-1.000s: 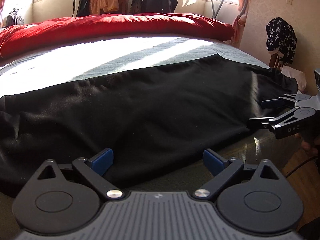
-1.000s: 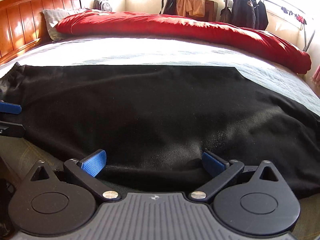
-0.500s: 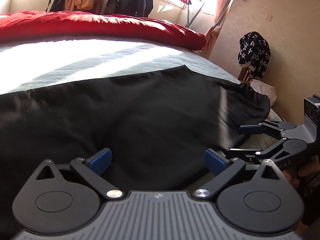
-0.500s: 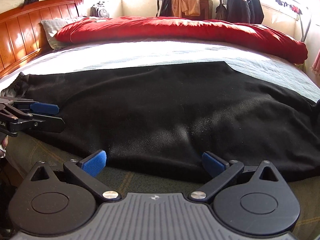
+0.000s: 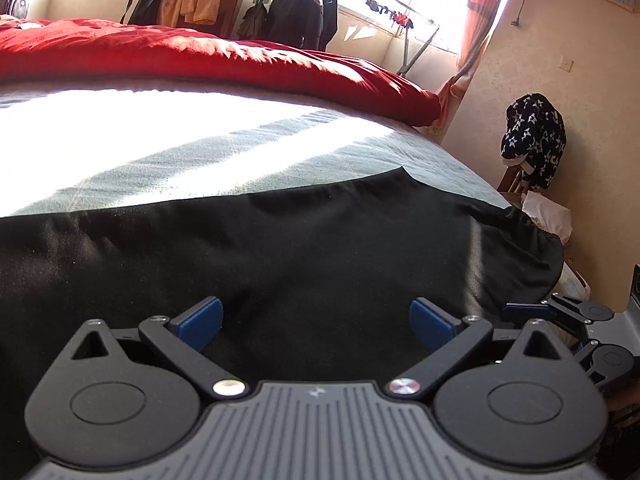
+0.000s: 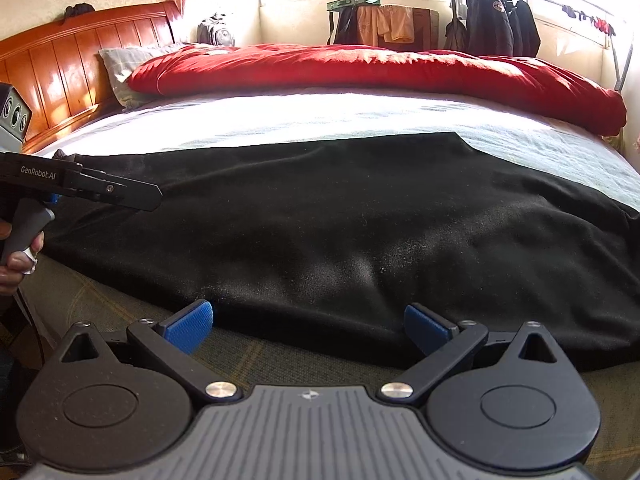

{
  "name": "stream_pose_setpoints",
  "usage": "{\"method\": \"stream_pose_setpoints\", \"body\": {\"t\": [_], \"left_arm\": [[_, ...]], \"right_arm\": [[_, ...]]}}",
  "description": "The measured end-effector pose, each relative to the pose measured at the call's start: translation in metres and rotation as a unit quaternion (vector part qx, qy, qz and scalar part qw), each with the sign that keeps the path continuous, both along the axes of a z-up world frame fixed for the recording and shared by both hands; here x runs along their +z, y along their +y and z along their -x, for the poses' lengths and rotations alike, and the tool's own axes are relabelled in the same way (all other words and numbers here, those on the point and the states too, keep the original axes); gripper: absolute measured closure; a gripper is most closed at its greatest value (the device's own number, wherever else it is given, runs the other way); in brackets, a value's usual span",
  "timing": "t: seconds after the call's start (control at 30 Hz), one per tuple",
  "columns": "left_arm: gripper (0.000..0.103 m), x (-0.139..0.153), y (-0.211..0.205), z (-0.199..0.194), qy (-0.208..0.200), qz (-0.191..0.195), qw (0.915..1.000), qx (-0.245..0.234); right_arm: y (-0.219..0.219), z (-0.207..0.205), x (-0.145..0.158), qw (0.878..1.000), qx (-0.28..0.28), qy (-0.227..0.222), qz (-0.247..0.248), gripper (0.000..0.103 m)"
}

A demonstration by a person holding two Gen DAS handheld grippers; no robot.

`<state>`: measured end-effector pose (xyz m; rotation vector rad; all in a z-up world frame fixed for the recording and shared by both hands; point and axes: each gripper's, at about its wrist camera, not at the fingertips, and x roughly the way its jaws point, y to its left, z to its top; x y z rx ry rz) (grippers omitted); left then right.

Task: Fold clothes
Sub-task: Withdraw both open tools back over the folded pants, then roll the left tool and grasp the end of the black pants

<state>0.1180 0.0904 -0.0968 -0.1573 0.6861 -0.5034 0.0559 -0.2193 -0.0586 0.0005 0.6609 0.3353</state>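
Note:
A large black garment (image 5: 304, 248) lies spread flat across the near part of the bed; it fills the middle of the right wrist view (image 6: 360, 216) too. My left gripper (image 5: 316, 322) is open, low over the garment, with cloth between its blue pads. My right gripper (image 6: 308, 320) is open at the garment's near hem, by the bed edge. The right gripper also shows at the lower right of the left wrist view (image 5: 520, 312), at the garment's right end. The left gripper shows at the left of the right wrist view (image 6: 152, 196), over the garment's left part.
A red duvet (image 6: 380, 72) is heaped along the far side of the bed. A wooden headboard (image 6: 60, 68) stands at the left. A star-patterned garment (image 5: 534, 140) hangs on a chair by the wall at the right. Coats hang on a rack (image 6: 500, 20) by the window.
My left gripper has moved right and forward over the garment, closer to the right gripper. The right gripper has drawn back a little toward the near hem. Both stayed open.

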Motion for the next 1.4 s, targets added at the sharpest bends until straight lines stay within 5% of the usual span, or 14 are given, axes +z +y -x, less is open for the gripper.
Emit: {"method": "stream_pose_setpoints", "body": {"t": [0.13, 0.27, 0.43, 0.6, 0.8, 1.4], "left_arm": [[0.003, 0.004, 0.01, -0.004, -0.013, -0.023, 0.9994, 0.021], [0.003, -0.019, 0.024, -0.014, 0.046, -0.019, 0.9981, 0.035], [0.003, 0.008, 0.028, -0.025, 0.04, -0.034, 0.9978, 0.039], [0.003, 0.015, 0.048, -0.072, 0.07, 0.01, 0.9948, 0.074], [0.003, -0.009, 0.061, -0.111, 0.115, 0.016, 0.987, 0.112], [0.003, 0.0, 0.117, -0.049, 0.138, 0.09, 0.9698, 0.18]], "right_arm": [[-0.004, -0.009, 0.008, 1.0, -0.008, -0.02, -0.013, 0.0], [-0.007, -0.027, 0.014, 1.0, -0.013, -0.015, -0.008, 0.0], [-0.01, -0.055, 0.031, 1.0, -0.003, -0.01, 0.005, 0.0], [-0.011, -0.084, 0.05, 1.0, -0.002, -0.003, 0.006, 0.0], [-0.013, -0.109, 0.056, 1.0, 0.0, 0.012, 0.017, 0.0], [0.021, -0.142, 0.073, 0.999, 0.01, 0.046, -0.001, 0.0]]}}
